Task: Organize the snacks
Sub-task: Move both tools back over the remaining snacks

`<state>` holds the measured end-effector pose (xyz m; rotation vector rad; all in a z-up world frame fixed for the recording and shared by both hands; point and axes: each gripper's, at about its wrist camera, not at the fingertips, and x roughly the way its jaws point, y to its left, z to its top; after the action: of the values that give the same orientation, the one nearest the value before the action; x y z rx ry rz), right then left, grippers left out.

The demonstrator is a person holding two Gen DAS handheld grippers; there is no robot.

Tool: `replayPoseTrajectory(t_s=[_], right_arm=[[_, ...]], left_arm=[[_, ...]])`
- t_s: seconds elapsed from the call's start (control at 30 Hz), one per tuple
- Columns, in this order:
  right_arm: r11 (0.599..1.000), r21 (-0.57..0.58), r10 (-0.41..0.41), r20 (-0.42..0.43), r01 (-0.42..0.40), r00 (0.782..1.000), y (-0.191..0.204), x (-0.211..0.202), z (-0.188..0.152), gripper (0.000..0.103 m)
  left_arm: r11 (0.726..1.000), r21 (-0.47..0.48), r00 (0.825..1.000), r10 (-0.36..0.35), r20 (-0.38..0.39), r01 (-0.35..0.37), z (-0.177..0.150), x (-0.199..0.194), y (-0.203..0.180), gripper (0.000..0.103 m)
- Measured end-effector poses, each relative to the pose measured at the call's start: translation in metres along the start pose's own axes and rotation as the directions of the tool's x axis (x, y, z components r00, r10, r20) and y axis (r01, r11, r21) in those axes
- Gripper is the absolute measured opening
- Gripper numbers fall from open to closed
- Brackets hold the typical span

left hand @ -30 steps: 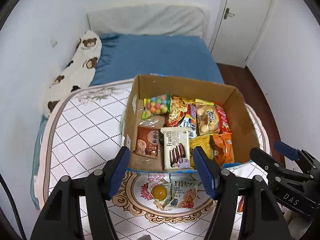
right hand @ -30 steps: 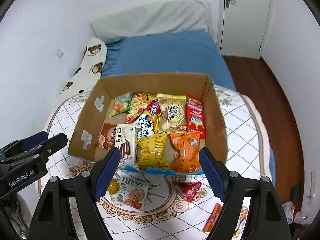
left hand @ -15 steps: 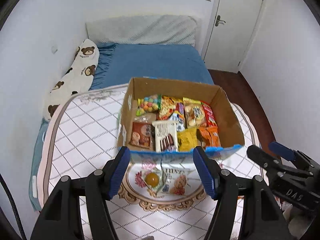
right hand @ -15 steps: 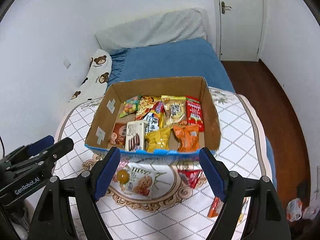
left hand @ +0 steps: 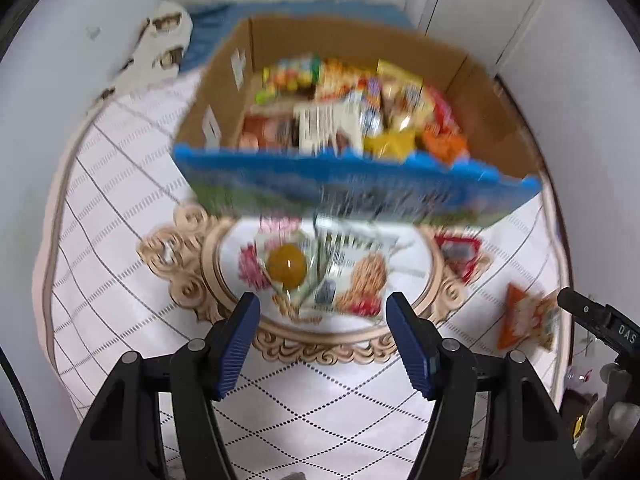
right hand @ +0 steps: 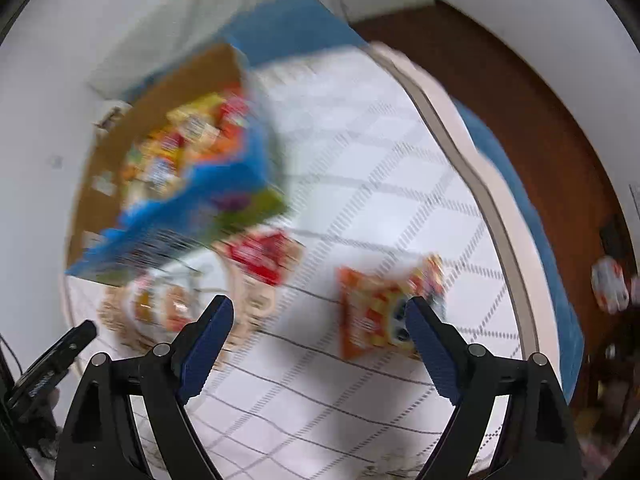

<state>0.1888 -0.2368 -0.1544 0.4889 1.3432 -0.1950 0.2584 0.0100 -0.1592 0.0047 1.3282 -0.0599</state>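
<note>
A cardboard box [left hand: 492, 120] with a blue front wall holds several snack packets; it also shows in the right wrist view [right hand: 100, 148]. In front of it lie a clear packet with a yellow ball [left hand: 286, 266] and a cookie packet [left hand: 356, 276]. A red packet [left hand: 458, 254] [right hand: 260, 254] lies to their right. An orange packet [left hand: 520, 318] [right hand: 370, 312] lies further right. My left gripper [left hand: 322, 320] is open and empty, just short of the two central packets. My right gripper [right hand: 318, 322] is open and empty, with the orange packet between its fingertips' lines. Both views are blurred.
The white tablecloth [left hand: 120, 208] with a diamond grid and gold medallion covers the table. A blue bed [right hand: 288, 28] lies behind, brown floor [right hand: 540, 92] at the right. The other gripper shows at the right edge of the left view [left hand: 600, 320].
Both grippers have dropped and tilted down toward the table. The left now faces the loose packets in front of the box. The right has swung right toward the orange packet.
</note>
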Motion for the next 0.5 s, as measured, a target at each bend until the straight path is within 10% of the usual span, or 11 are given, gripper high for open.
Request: replayPoseTrajectory(t_s=[0.23, 0.4, 0.5], right_arm=[[0.982, 0.19, 0.04, -0.092, -0.022, 0.995, -0.051, 0.058, -0.013, 0.09], [0.982, 0.111, 0.174, -0.204, -0.154, 0.963, -0.012, 0.065, -0.049, 0.09], [0.992, 0.0, 0.123, -0.16, -0.124, 0.98, 0.007, 0.045, -0.054, 0.09]], left_arm=[[0.999, -0.019, 0.993, 0.036, -0.115, -0.038, -0.014, 0.043, 0.005, 0.064], [0.999, -0.021, 0.988, 0.044, -0.147, -0.048, -0.02, 0.053, 0.009, 0.064], [0.999, -0.029, 0.987, 0.039, -0.157, -0.044, -0.022, 0.056, 0.013, 0.064]])
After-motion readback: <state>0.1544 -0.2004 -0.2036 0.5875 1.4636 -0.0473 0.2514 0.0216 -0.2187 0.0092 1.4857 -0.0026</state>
